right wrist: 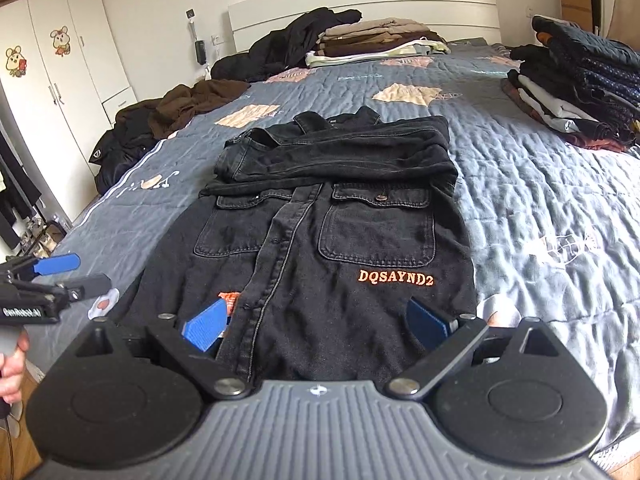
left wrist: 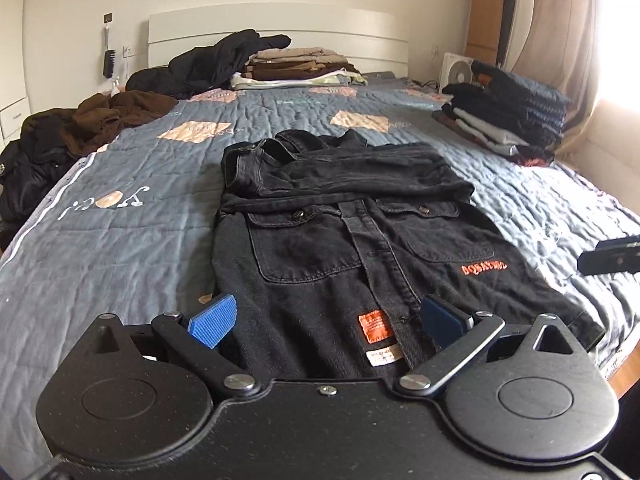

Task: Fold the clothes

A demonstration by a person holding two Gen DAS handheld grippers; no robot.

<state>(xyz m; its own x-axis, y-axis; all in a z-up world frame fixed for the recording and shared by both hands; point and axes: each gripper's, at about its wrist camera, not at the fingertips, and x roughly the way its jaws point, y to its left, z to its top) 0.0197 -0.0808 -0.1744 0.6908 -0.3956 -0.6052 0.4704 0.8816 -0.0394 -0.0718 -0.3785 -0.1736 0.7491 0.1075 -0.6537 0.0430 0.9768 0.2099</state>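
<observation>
A black denim jacket (left wrist: pixel 340 240) lies face up on the blue-grey quilt (left wrist: pixel 120 260), both sleeves folded across its chest, the hem nearest me. Orange lettering marks it in the right wrist view, jacket (right wrist: pixel 340 232). My left gripper (left wrist: pixel 328 320) hangs open just above the hem, its blue pads (left wrist: pixel 214 322) spread wide with nothing between them. My right gripper (right wrist: pixel 316 322) is likewise open over the hem's right part. The left gripper (right wrist: pixel 76 274) also shows beside the jacket's left edge, held by a hand (right wrist: pixel 12 364). The right gripper (left wrist: pixel 612 258) shows as a black shape at the edge.
Folded stacks sit by the headboard (left wrist: pixel 296 68) and on the bed's right side (left wrist: pixel 508 116). Loose dark and brown clothes (left wrist: pixel 100 120) pile along the left edge. A white wardrobe (right wrist: pixel 60 60) stands left of the bed. The quilt (right wrist: pixel 540 200) lies bare around the jacket.
</observation>
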